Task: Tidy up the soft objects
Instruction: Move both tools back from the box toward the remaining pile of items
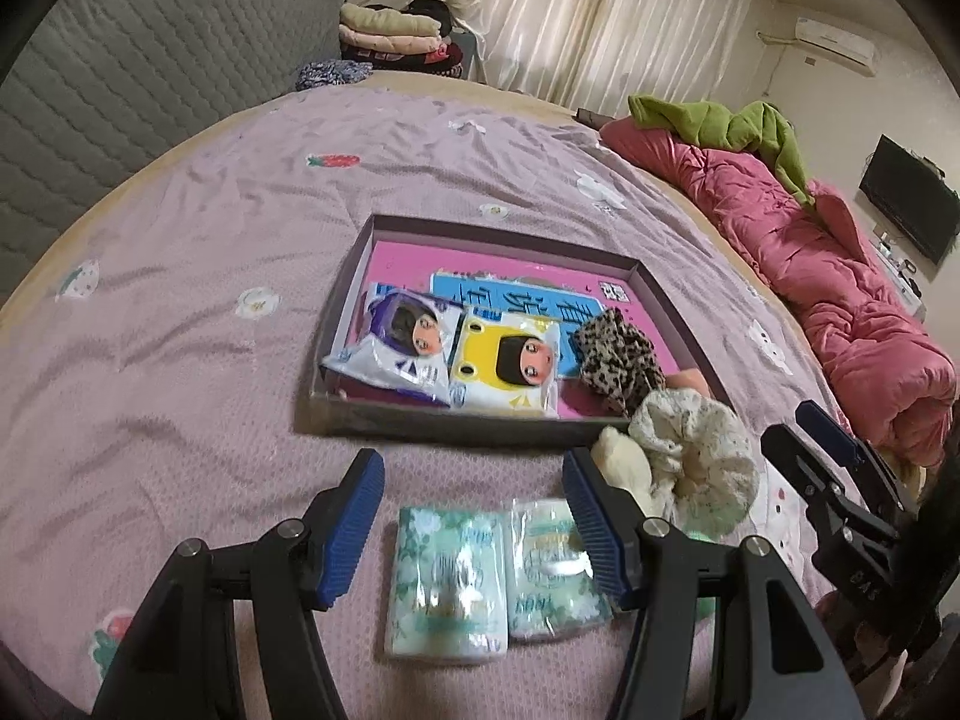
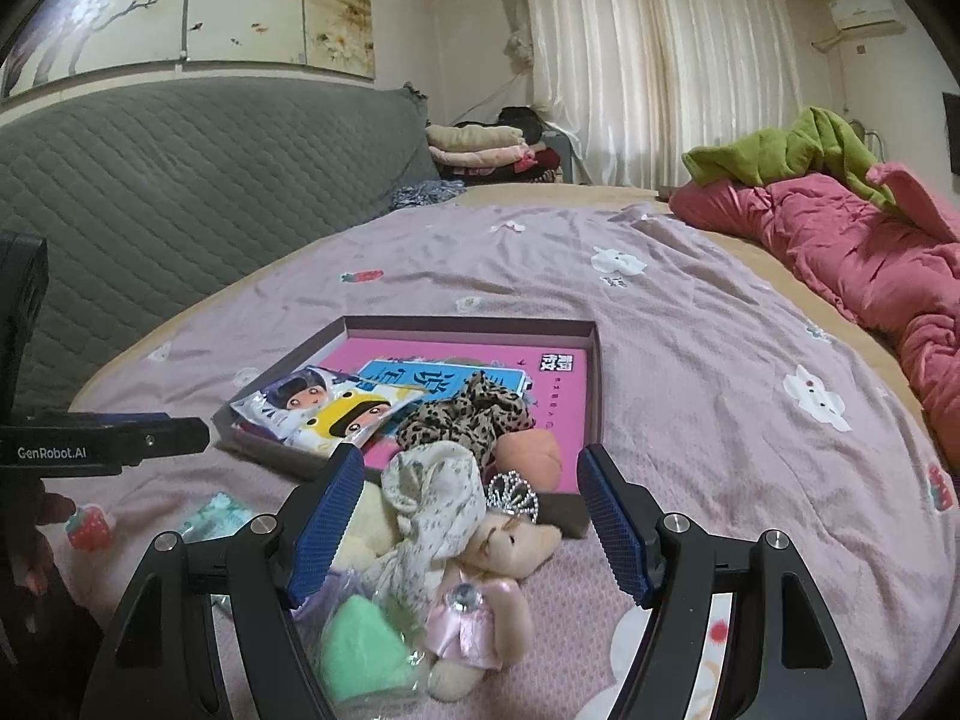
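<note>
A shallow dark box [image 1: 456,423] lies on the lilac bedspread. It holds a pink book, two cartoon-face packets [image 1: 510,360], a leopard scrunchie [image 1: 618,354] and an orange soft item [image 2: 528,456]. My left gripper [image 1: 477,516] is open, hovering over two green tissue packs [image 1: 447,582] that lie on the sheet near the box's front. My right gripper [image 2: 471,516] is open above a pile: a cream floral scrunchie [image 2: 432,492], a small teddy bear [image 2: 498,570] with a tiara, a pale yellow plush [image 2: 366,522] and a green item in clear plastic [image 2: 360,654]. Neither gripper holds anything.
A rumpled pink quilt [image 1: 840,276] with a green garment [image 2: 792,150] runs along the bed's right side. A grey quilted headboard [image 2: 180,180] stands on the left, folded clothes [image 2: 480,147] behind it. A person's hand [image 2: 42,516] holds the left gripper [image 2: 180,429].
</note>
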Tool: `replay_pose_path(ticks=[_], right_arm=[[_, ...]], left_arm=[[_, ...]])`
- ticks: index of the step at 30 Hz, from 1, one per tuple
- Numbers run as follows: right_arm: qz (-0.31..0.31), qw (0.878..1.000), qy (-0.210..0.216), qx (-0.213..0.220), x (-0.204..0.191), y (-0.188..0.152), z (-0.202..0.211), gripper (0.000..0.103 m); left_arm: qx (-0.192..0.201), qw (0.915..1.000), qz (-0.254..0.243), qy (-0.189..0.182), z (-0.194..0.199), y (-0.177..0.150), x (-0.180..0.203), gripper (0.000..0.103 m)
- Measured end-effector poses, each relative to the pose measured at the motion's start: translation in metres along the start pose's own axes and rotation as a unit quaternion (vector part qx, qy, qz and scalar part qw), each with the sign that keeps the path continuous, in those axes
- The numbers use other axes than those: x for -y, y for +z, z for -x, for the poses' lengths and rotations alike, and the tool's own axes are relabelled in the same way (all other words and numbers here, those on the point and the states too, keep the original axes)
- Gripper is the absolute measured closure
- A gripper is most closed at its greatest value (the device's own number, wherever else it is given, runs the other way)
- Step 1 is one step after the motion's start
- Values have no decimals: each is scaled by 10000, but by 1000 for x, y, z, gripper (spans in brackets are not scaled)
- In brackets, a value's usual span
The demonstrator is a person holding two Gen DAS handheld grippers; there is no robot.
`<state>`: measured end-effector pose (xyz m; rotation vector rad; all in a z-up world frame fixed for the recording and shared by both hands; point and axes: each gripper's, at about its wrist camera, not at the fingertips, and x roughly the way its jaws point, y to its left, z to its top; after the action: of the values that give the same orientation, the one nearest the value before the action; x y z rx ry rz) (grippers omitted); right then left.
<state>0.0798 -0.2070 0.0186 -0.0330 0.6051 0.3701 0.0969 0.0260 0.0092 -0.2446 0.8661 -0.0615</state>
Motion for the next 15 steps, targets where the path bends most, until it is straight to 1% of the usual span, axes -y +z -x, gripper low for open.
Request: replay_pose_path(ticks=[5, 15], right_arm=[[-3, 10000, -21, -26, -2, -3, 8, 28], [27, 9999, -75, -133, -9, -8, 14, 28]], left_arm=[[-48, 9999, -95, -2, 6, -10, 2, 41], [-119, 9997, -187, -31, 15, -18, 0, 41]])
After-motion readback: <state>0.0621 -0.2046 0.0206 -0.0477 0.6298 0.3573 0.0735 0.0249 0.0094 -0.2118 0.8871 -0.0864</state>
